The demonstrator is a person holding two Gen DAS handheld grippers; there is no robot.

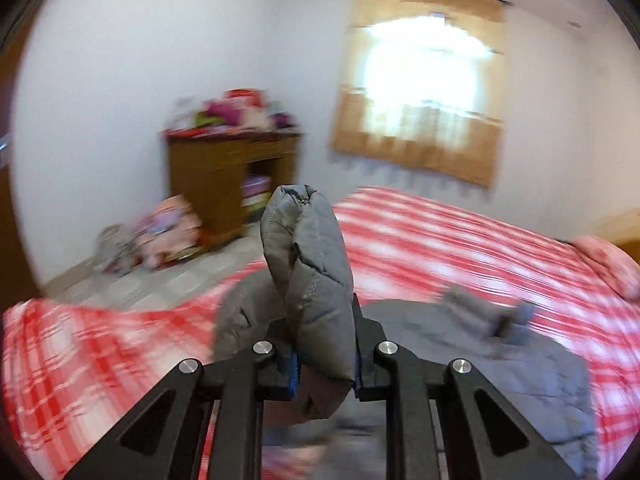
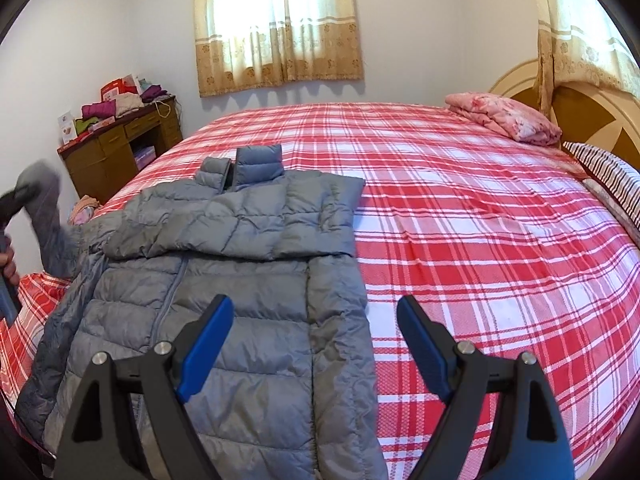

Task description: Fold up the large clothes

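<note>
Left gripper (image 1: 325,354): clenched on the sleeve cuff (image 1: 306,248), which I hold lifted above the bed (image 2: 460,216).
Right gripper (image 2: 316,340): released, jaws wide, hovering over the hem.
Gray puffer jacket (image 2: 240,264): flat just ahead of my right fingers, 1 sleeve already folded across the chest.
Doing it well: I'd carry the cuff across the front, keep the fabric taut, and lay it square.

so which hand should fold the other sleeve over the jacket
Left. The left hand-held gripper is already shut on that sleeve, lifted off the bed. The right hand-held gripper is open and empty above the jacket.
</note>
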